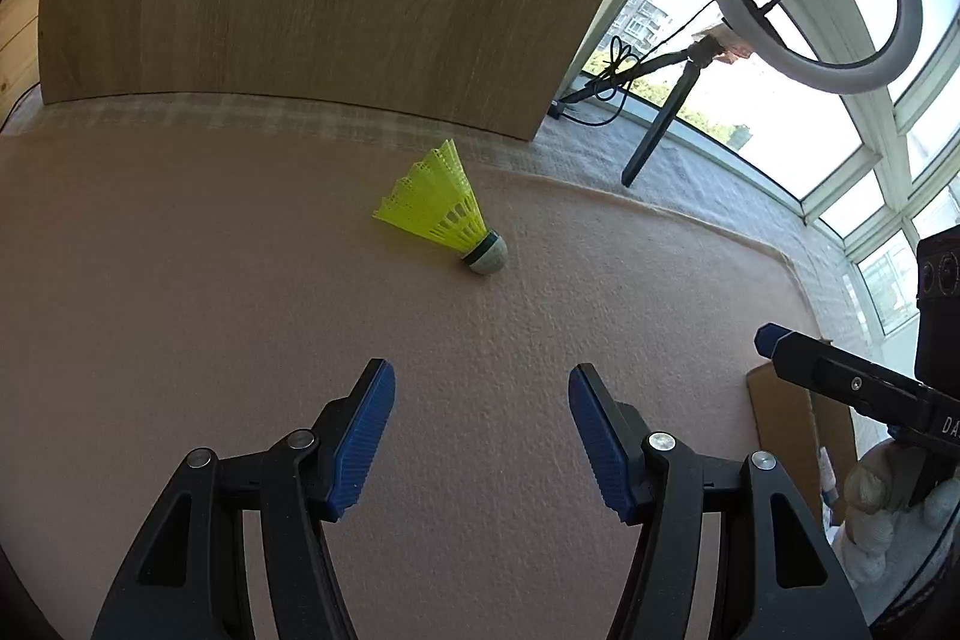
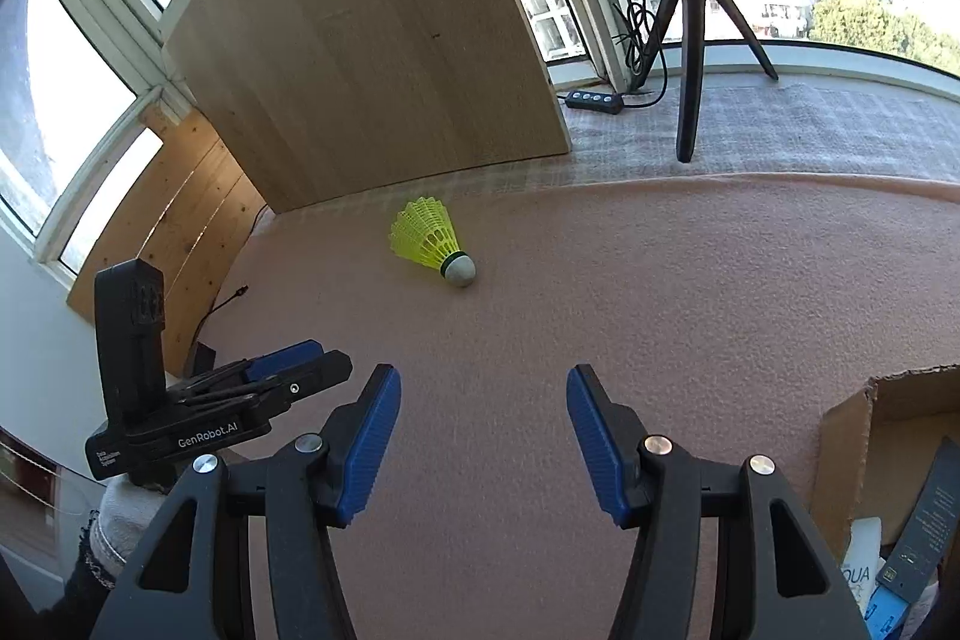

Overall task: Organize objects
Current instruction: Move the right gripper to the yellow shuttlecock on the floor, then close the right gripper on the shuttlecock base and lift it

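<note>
Yellow shuttlecock (image 1: pixel 441 208) on mat (image 1: pixel 180 280) | left gripper (image 1: pixel 482 436) and right gripper (image 2: pixel 483 439) wide open, empty | pre-grasp, guessing reach 12 o'clock, pinch cork

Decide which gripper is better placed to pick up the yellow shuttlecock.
Probably the right gripper: both are open and face the shuttlecock, but the cardboard box sits on its side.

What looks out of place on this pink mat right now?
Only the yellow shuttlecock stands out: it lies tipped on its side, alone on the pink mat, outside the cardboard box. Both grippers, left and right, are open and empty.
</note>
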Demonstrator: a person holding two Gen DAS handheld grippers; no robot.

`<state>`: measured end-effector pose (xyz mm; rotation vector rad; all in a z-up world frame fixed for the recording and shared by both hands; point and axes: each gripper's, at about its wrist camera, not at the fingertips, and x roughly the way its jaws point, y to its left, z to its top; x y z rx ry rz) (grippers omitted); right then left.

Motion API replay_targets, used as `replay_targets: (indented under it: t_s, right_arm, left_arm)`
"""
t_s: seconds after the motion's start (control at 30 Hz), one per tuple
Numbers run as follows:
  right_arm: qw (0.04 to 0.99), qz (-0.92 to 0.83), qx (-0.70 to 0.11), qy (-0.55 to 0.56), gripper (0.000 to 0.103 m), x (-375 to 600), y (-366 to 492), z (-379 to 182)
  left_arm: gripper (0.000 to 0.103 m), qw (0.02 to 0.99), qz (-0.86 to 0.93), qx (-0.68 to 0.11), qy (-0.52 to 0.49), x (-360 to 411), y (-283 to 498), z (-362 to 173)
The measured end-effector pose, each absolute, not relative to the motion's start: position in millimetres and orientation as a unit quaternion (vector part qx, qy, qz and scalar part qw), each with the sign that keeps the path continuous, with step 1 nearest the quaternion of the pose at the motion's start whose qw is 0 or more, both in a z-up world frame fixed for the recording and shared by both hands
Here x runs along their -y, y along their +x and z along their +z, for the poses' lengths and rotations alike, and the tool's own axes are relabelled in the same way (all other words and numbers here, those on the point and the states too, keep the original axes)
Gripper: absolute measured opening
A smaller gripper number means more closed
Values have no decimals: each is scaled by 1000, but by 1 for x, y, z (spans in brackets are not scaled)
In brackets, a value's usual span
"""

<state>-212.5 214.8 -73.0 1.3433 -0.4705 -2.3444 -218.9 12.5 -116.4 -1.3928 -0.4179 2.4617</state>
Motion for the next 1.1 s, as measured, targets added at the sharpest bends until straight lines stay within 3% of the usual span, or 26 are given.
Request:
replay_targets:
  t_s: [0.37,0.7,0.77,0.9,1.1]
  right_arm:
    - [235,-796,185,526,54,-159,-325,-124]
    - [251,-774,187,550,54,-134,-357,-157]
    - [258,-767,192,555,51,-132,-359,-158]
    - [268,-761,186,561,33,-127,-354,-153]
    - [259,-767,190,556,31,-136,-340,-148]
  left_arm:
    - [63,154,830,233,-482,4,-289,-167]
    - [62,172,834,214,-479,-7,-320,-182]
    - [53,177,833,210,-480,-10,-322,-183]
    - [40,192,832,197,-482,-21,-320,-182]
    - [37,208,835,174,-479,-37,-304,-171]
